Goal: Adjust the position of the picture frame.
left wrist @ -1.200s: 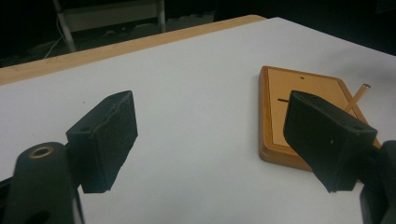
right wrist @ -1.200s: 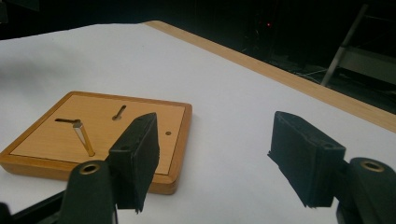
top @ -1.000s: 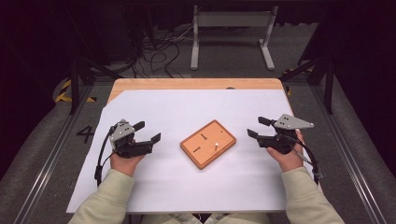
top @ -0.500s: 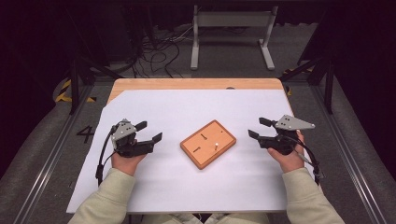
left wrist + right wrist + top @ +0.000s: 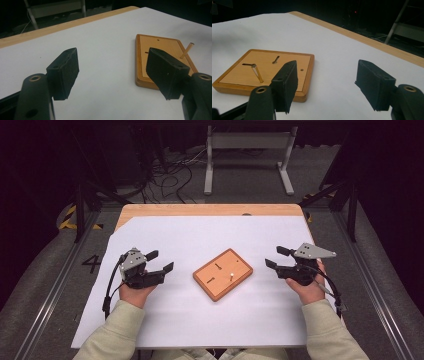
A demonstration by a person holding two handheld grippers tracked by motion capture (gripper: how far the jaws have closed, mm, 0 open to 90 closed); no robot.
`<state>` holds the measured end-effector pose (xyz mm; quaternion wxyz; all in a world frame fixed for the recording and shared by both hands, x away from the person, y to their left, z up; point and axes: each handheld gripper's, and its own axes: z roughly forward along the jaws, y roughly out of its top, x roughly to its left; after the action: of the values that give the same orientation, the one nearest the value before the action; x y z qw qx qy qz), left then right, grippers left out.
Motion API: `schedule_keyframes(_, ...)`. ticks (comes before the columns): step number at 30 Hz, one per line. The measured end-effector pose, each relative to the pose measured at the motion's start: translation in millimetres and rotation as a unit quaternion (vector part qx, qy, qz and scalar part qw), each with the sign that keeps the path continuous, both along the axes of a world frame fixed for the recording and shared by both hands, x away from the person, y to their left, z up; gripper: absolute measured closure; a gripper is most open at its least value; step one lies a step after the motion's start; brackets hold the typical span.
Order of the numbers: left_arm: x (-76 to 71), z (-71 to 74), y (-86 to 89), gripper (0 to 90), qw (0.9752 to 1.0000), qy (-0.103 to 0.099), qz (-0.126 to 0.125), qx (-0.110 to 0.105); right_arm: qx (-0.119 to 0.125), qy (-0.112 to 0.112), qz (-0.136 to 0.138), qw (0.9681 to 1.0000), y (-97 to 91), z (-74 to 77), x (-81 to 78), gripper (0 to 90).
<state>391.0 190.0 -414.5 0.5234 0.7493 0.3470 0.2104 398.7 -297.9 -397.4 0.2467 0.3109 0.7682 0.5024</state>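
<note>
A flat orange-brown wooden board [image 5: 223,273] lies at an angle on the white sheet, with a small light peg [image 5: 231,275] standing in it. My left gripper [image 5: 161,260] hovers to its left, pointing at it; its jaws have just been closing a little and are still open, with nothing between them. My right gripper [image 5: 274,256] is held to the right of the board, open and empty. The left gripper view has the board [image 5: 160,46] and the peg [image 5: 187,50] beyond the left gripper [image 5: 113,70]. The right gripper view shows the board [image 5: 264,65], its peg [image 5: 257,72] and slots, behind the right gripper [image 5: 329,82].
A white paper sheet [image 5: 210,240] covers most of the wooden table [image 5: 210,210]. Beyond the far edge, a metal stand [image 5: 247,142] and loose cables [image 5: 170,175] sit on the floor. Metal rails [image 5: 55,285] run along both sides of the table.
The left gripper's jaws stand slightly closer together than a second ago. Both hands and the board have stayed where they were.
</note>
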Motion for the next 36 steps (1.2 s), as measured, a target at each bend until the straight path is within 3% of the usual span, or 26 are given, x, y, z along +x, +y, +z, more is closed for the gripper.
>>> schedule_keyframes(3, 0.3, -0.3, -0.3, 26.7, 1.0000, 0.003, 0.000, 0.002, 0.001, 0.006, 0.000, 1.0000, 0.8, 0.0, 0.6, 35.2)
schedule_keyframes(9, -0.3, -0.2, -2.0, 27.2, 1.0000, 0.002, 0.001, 0.007, -0.001, 0.042, -0.004, 0.9991, 8.1, 3.3, 10.6, 43.1)
schedule_keyframes(12, -0.7, -0.1, -1.6, 27.2, 1.0000, 0.002, 0.001, 0.008, -0.021, 0.055, 0.005, 0.9983, 18.3, 5.4, 19.0, 54.4)
schedule_keyframes(13, -0.7, -0.1, -1.6, 27.2, 1.0000, 0.002, 0.001, 0.008, -0.021, 0.055, 0.005, 0.9983, 18.3, 5.4, 19.0, 54.4)
schedule_keyframes(14, -0.9, -0.2, -1.6, 27.2, 1.0000, 0.002, 0.001, 0.008, -0.034, 0.065, 0.009, 0.9973, 24.7, 6.7, 24.6, 60.7)
schedule_keyframes(17, -1.5, -0.4, -1.8, 27.3, 1.0000, 0.001, 0.002, 0.007, -0.050, 0.076, 0.017, 0.9957, 35.6, 9.8, 34.7, 65.1)
schedule_keyframes(25, -4.9, -1.2, 1.1, 27.3, 0.9999, 0.002, 0.004, 0.009, -0.061, 0.084, 0.024, 0.9944, 53.2, 16.5, 55.6, 66.2)
schedule_keyframes(36, -9.2, -2.2, 6.4, 27.1, 0.9999, 0.005, 0.011, 0.008, -0.100, 0.106, 0.052, 0.9880, 88.6, 30.1, 82.9, 88.3)
